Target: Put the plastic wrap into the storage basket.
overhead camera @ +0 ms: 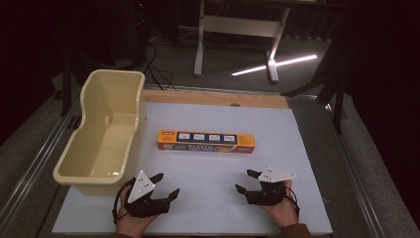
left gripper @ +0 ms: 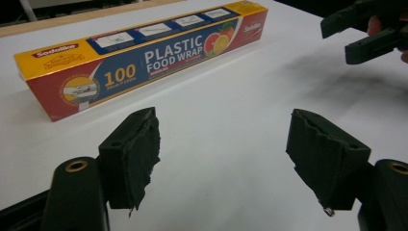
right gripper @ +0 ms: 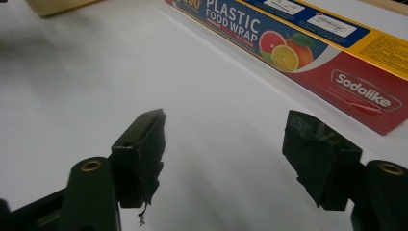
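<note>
Two grippers on white worktop (overhead camera: 297,148) — left gripper (overhead camera: 166,186) and right gripper (overhead camera: 245,181) both fingers apart, empty; long orange-blue cardboard plastic-wrap box (overhead camera: 207,141) beyond, cream plastic tub (overhead camera: 84,119) left.

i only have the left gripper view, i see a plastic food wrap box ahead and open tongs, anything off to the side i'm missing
Observer: Yes. In the high view a cream plastic tub stands empty at the left edge of the white table, left of the plastic food wrap box.

Operator: is the box touching the tub

Observer: No. The high view shows a strip of bare table between them.

Operator: where are my tongs versus the tub

Observer: The left tongs sit just right of the tub's near corner, and nearer the person than the box.

Operator: and the right tongs

Observer: The right tongs are open and empty, below the box's right end.
</note>
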A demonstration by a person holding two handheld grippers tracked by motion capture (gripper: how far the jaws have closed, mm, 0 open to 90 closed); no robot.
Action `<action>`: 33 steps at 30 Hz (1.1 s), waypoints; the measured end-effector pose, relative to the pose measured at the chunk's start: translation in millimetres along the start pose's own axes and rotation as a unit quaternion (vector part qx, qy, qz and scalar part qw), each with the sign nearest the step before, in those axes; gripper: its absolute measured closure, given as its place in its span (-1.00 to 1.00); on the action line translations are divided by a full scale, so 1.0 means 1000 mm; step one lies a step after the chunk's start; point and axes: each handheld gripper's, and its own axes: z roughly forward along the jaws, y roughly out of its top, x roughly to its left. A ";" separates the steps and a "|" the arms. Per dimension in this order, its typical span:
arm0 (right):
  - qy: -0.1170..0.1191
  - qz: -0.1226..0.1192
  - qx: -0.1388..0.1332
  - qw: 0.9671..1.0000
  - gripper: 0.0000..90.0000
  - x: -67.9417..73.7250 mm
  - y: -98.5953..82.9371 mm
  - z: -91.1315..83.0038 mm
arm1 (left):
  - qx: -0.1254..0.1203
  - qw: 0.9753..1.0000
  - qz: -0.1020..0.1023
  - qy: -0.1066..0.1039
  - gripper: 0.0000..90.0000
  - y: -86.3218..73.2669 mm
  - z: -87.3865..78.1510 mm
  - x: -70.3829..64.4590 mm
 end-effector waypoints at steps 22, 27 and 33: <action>-0.002 0.001 -0.010 1.000 -0.51 -0.001 0.021 -0.002 | 0.001 1.000 0.001 0.010 -0.41 0.000 -0.007 -0.001; 0.002 -0.004 -0.017 1.000 -0.50 -0.002 0.038 0.001 | 0.001 1.000 0.005 0.013 -0.41 0.000 -0.009 -0.001; 0.005 -0.028 -0.020 0.999 -0.49 0.000 0.066 0.013 | -0.003 1.000 -0.002 0.012 -0.41 -0.001 -0.010 0.002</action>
